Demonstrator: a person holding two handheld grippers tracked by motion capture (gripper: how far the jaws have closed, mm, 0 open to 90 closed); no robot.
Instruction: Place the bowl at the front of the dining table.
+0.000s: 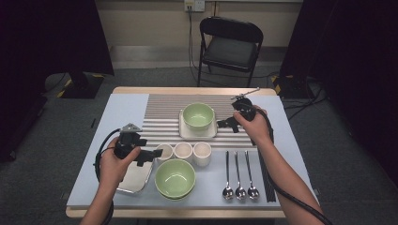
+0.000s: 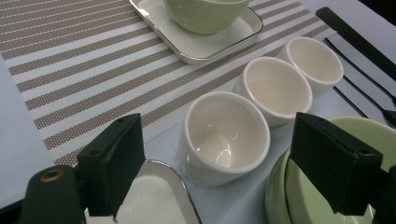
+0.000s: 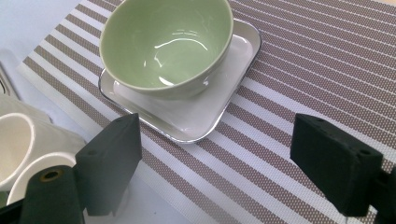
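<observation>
Holding my left gripper (image 2: 219,172) with its jaws spread wide, I have the nearest white cup (image 2: 223,136) between them, untouched on either side. Taking the striped mat (image 1: 162,117) as landmark: this cup stands just off the mat's near edge, first in a row of three, with a second cup (image 2: 275,93) touching it. A metal tray (image 2: 154,200) lies below the left jaw, off the mat. My right gripper (image 3: 215,172) is likewise open and empty, hovering over the mat just beside the square plate (image 3: 201,116), which carries a green bowl (image 3: 166,44) on the mat.
</observation>
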